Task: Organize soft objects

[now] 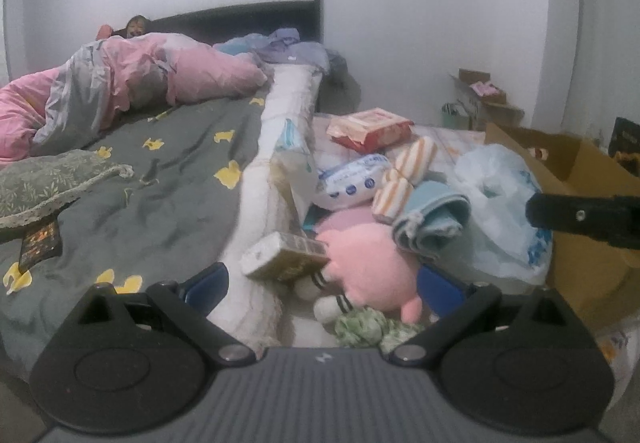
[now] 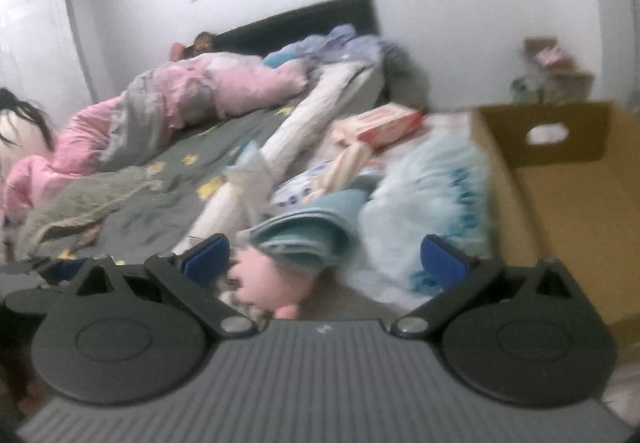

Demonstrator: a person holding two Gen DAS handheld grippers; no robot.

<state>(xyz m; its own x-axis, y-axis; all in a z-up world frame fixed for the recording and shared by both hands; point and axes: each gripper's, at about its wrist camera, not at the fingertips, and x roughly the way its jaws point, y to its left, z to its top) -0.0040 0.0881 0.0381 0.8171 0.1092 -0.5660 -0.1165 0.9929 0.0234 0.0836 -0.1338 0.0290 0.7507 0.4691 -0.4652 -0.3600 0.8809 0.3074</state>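
Observation:
A pile of soft things lies on the floor beside the bed. A pink plush toy (image 1: 368,263) lies nearest, with a folded light-blue towel (image 1: 432,219) behind it and striped orange-white socks (image 1: 404,179) further back. My left gripper (image 1: 324,283) is open and empty, its jaws standing on either side of the plush. My right gripper (image 2: 324,263) is open and empty above the same plush (image 2: 264,283) and towel (image 2: 308,231); its view is blurred. The right gripper's finger also shows in the left wrist view (image 1: 580,215), over the box.
An open cardboard box (image 2: 560,195) stands at the right, also in the left wrist view (image 1: 576,167). A bluish plastic bag (image 1: 500,203), a red-white packet (image 1: 368,127) and a small yellow box (image 1: 284,255) lie in the pile. The bed (image 1: 160,183) with a pink duvet is left.

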